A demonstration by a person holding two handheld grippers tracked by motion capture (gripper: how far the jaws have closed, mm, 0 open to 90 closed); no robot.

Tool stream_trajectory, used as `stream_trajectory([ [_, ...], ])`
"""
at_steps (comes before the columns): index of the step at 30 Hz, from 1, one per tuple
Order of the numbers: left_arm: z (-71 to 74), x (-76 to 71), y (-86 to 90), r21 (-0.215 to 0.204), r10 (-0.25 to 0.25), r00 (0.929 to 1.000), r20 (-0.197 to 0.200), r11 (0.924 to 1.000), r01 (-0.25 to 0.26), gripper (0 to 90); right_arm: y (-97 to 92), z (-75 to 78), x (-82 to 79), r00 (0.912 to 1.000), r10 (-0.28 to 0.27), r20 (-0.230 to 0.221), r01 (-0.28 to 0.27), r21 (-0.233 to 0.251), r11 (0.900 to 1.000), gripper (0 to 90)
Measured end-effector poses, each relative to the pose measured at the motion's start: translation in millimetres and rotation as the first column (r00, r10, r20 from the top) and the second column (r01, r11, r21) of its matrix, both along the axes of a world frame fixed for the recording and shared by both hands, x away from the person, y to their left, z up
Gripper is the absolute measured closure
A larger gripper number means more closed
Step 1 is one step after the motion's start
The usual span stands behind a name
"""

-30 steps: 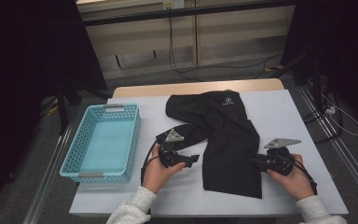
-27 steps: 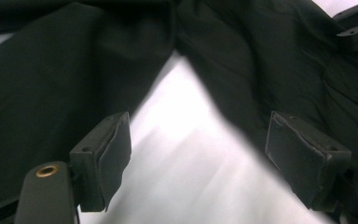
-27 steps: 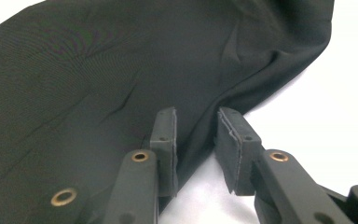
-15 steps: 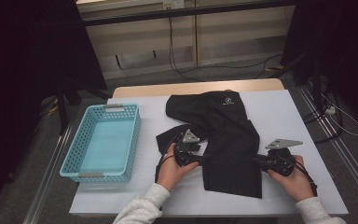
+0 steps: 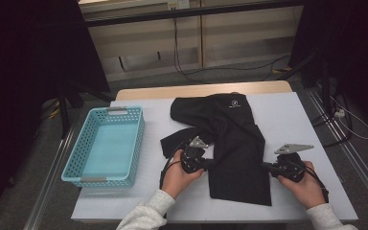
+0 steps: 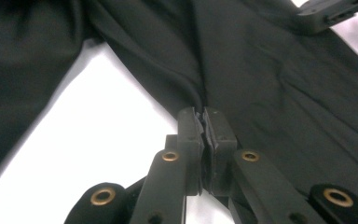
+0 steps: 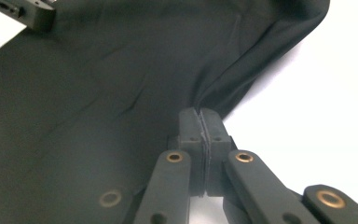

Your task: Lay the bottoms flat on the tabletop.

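Left gripper (image 6: 206,116) of mine has just clamped onto the black fabric garment's (image 5: 235,143) left edge; my right gripper (image 7: 200,116) pinches its opposite edge.

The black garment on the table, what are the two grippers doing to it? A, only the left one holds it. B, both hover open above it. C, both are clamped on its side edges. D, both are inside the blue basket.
C: the left gripper and the right gripper each have their jaws shut on an edge fold of the black garment, on opposite sides.
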State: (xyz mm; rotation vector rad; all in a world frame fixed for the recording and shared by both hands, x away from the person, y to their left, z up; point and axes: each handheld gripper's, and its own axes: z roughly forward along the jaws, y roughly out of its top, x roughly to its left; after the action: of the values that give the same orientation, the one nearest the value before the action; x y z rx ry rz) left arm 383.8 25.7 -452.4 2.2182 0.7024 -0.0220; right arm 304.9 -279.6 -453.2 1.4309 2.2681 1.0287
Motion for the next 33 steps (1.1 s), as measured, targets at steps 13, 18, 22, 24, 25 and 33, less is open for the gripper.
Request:
stream_trajectory([
  [13, 5.6, -12.1, 6.1, -0.013, -0.039, 0.9986, -0.035, 0.9992, 0.039, 85.7, -3.8, 1.8, -18.4, 0.9995, 0.031, -0.011, -0.030, 0.007, 0.9995, 89.9],
  [18, 3.4, -13.1, 3.6, -0.012, -0.045, 0.9983, -0.037, 0.9989, 0.045, 85.6, -5.2, 1.6, -18.1, 0.9995, 0.029, -0.012, -0.029, -0.004, 0.9996, 89.9],
  [22, 1.8, -14.5, 1.8, -0.013, -0.050, 0.9975, -0.049, 0.9987, 0.050, 85.5, -6.1, 1.8, -18.8, 0.9993, 0.035, -0.016, -0.035, -0.016, 0.9993, 89.9],
  [24, 2.0, -14.9, 1.4, -0.013, -0.054, 0.9975, -0.046, 0.9985, 0.053, 85.3, -6.8, 1.9, -19.5, 0.9993, 0.035, -0.017, -0.035, -0.018, 0.9992, 90.0],
  [25, 2.1, -15.1, 1.0, -0.010, -0.054, 0.9975, -0.046, 0.9985, 0.054, 85.4, -7.4, 1.6, -20.1, 0.9992, 0.036, -0.016, -0.036, -0.017, 0.9992, 89.9],
  [33, 4.2, -18.0, -0.2, -0.006, -0.064, 0.9963, -0.057, 0.9980, 0.064, 86.0, -8.5, 3.3, -21.4, 0.9992, 0.037, -0.013, -0.038, -0.015, 0.9992, 90.0],
])
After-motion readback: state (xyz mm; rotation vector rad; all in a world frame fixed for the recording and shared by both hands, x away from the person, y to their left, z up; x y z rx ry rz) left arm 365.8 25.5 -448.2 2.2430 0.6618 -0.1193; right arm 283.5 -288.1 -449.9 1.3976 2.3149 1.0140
